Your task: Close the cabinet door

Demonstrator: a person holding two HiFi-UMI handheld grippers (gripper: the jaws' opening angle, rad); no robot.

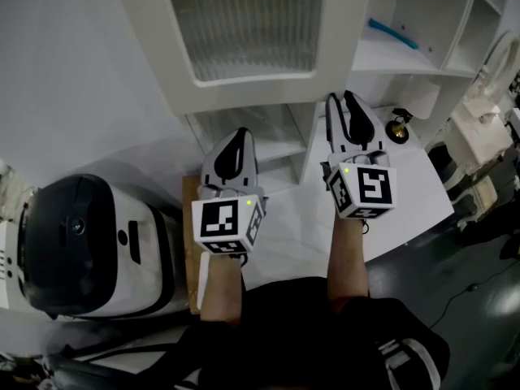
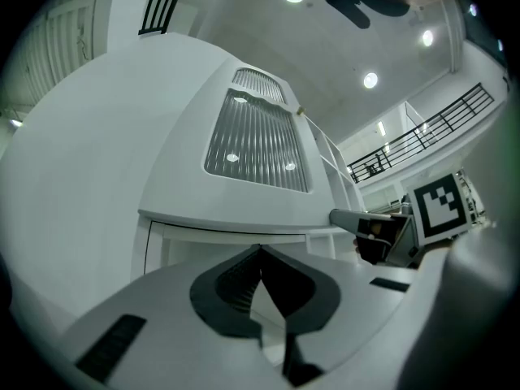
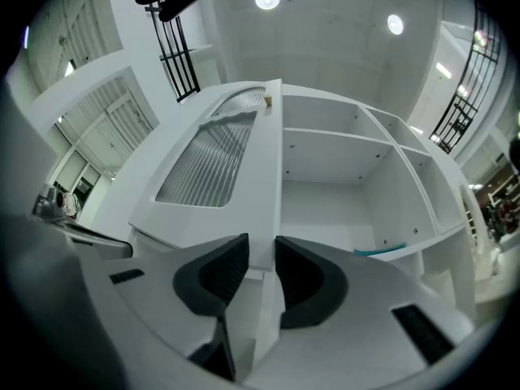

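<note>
My head camera is looking steeply down from above, taking in my left gripper [image 1: 237,140] at 9 o'clock, my right gripper [image 1: 341,104] at 2 o'clock and the cabinet door [image 1: 252,23] at 12 o'clock. The camera riding on my left gripper is looking along its jaws and tilting upward, sitting close under the door's ribbed pane at 12 o'clock and catching my right gripper at 3 o'clock. The camera on my right gripper is also tilting upward, facing the door's edge nearly head-on at close range with the open shelves [image 3: 349,177] at 2 o'clock, so all three views are sharing that door.
</note>
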